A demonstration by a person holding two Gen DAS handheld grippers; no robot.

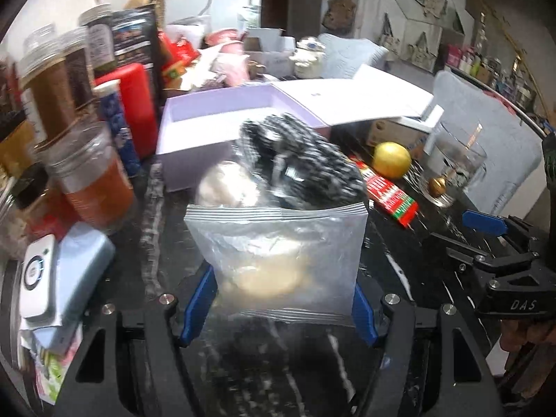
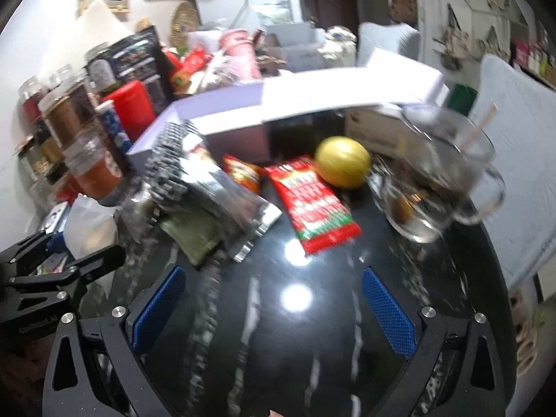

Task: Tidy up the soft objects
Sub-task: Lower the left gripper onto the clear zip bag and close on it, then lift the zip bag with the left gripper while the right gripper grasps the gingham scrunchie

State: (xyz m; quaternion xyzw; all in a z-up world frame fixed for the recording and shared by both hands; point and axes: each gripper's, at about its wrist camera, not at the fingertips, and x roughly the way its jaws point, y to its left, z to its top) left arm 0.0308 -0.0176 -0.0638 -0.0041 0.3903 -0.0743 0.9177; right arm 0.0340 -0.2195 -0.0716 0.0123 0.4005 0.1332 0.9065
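Nearest, the left gripper (image 1: 278, 307) clamps a clear zip bag (image 1: 278, 264) between its 2 blue pads (image 1: 198, 304), above the black table (image 1: 410, 278). Inside are a beige soft piece and a black-and-white knit (image 1: 299, 163) poking out the top. Beyond it sits an open lilac box (image 1: 194, 128). Rightward, the right gripper (image 2: 274, 309) gapes empty over the table, short of a red packet (image 2: 312, 201) and yellow ball (image 2: 342, 166).

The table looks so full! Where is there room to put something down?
The bare black table just ahead of the right claw is free, bordered by the red packet and glass mug. The left side, by the jars, is crowded.
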